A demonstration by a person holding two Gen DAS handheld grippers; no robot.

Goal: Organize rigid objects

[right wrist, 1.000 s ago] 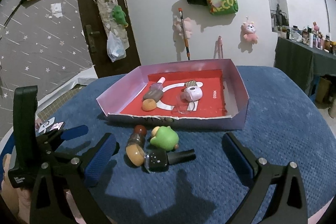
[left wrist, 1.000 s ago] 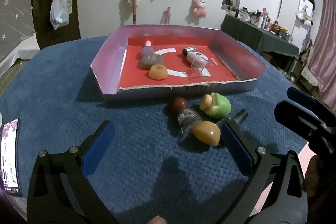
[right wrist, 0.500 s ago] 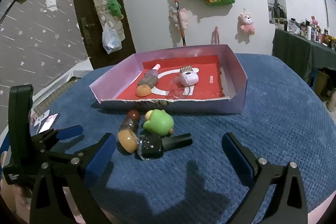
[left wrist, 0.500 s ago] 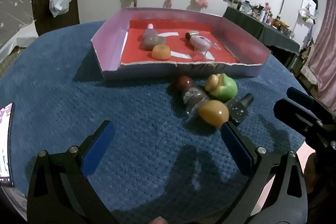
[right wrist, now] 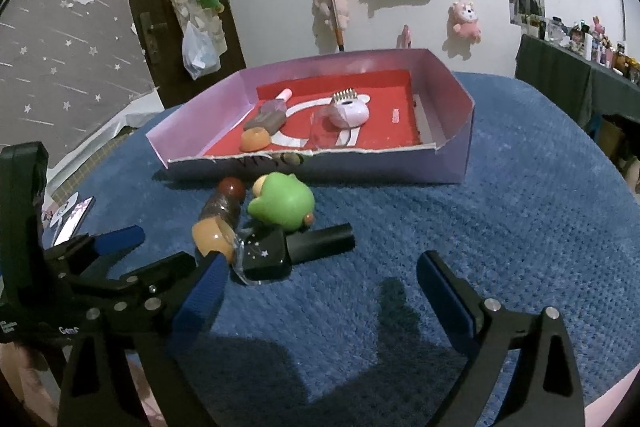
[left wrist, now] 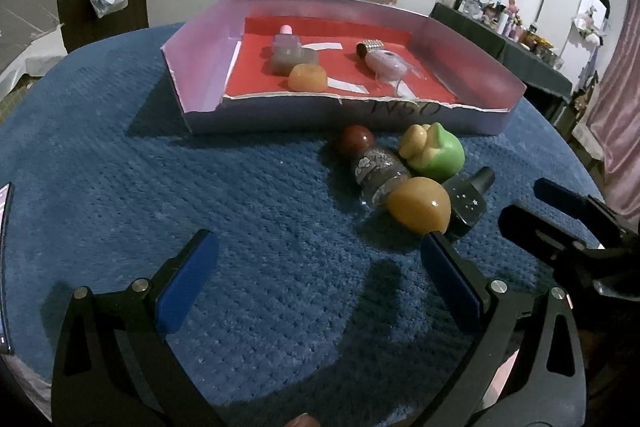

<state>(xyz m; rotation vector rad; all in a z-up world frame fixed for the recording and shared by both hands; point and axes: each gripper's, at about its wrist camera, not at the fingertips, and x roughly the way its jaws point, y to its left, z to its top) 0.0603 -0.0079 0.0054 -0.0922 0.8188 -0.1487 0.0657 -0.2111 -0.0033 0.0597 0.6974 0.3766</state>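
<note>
two hand-held grippers frame this moment, and you hold both low over the blue carpeted tabletop (left wrist: 120,179). your left hand-held gripper (left wrist: 316,259) stands released, its blue pads spread wide at the bottom of the left wrist view with only bare pile between them; its right-side pad tip sits just beside the amber-capped end of a small clear bottle (left wrist: 380,175). your right hand-held gripper (right wrist: 316,275) is also wide, its jaws closing a little, and nothing is pressed by the pads; a black star-speckled nail polish bottle (right wrist: 280,251) lies just ahead of the gap, toward its left pad.

at the centre of both views, four loose pieces cluster on the tabletop just in front of the box: the clear bottle with a dark red ball cap (left wrist: 354,141) at its far end, a green frog-like toy (right wrist: 282,205) beside it, and the nail polish bottle lying on its side with its black cap pointing to the right of the frame.

behind them, in the upper middle of the frame, a shallow pink-walled box (left wrist: 204,63) with a red floor already holds a brown bottle with a pink cap (left wrist: 290,53), an orange ring-shaped piece (left wrist: 308,77) and a pale pink device with a gold comb head (right wrist: 348,109).

a phone (right wrist: 74,219) lies at the far left of the right wrist view.
</note>
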